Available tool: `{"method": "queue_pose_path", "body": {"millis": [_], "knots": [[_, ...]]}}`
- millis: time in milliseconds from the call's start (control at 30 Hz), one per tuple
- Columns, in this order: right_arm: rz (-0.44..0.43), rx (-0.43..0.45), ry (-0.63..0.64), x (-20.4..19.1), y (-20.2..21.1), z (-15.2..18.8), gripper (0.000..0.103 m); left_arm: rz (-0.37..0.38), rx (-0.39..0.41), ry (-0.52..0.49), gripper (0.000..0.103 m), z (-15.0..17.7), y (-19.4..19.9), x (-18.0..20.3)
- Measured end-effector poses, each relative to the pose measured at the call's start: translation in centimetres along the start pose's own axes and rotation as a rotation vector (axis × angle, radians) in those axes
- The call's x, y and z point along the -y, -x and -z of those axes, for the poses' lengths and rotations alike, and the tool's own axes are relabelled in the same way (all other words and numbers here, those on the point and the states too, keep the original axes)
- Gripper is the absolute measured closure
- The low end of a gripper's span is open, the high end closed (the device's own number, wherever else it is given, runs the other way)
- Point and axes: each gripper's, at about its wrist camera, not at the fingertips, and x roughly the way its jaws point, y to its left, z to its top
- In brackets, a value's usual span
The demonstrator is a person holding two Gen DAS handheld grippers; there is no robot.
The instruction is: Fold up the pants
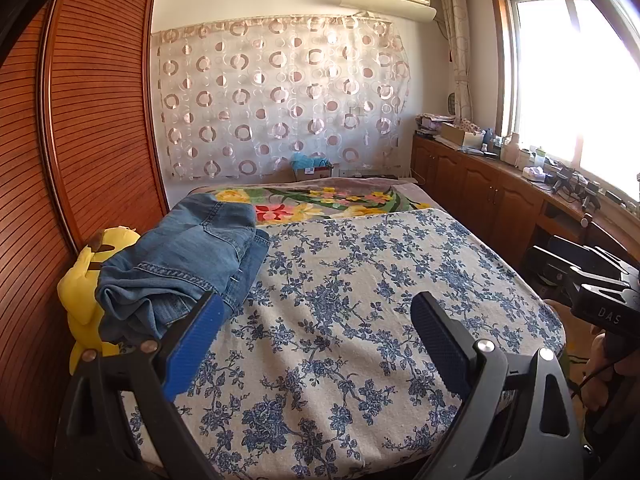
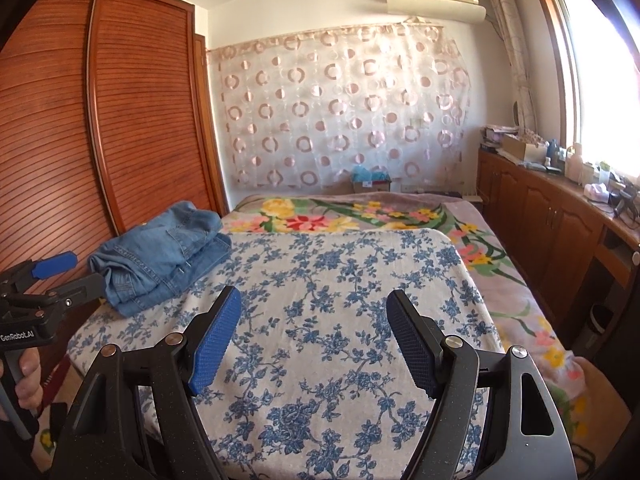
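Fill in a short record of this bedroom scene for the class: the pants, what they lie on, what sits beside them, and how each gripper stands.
pants: blue jeans, folded in a stack
surface: blue floral cloth on the bed
beside pants: yellow plush toy, against the wooden wardrobe
left gripper: open, empty, beside the jeans
right gripper: open, empty, over bare cloth

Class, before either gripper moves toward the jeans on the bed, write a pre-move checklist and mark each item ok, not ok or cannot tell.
1. Left gripper open, nothing between the fingers: ok.
2. Right gripper open, empty: ok.
3. Jeans lying flat for folding: not ok, bunched in a heap.
4. Blue floral cover bare where the jeans would spread: ok.
5. Yellow plush toy apart from the jeans: not ok, it touches them.
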Motion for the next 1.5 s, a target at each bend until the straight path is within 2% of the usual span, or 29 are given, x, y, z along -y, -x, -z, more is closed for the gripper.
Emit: {"method": "queue_pose_path", "body": {"millis": [1500], "knots": [[0.000,-0.002,0.000,-0.03,-0.16,0.11,0.026,0.005,0.007,0.003,0.008,-0.19,0.12,0.25]]}}
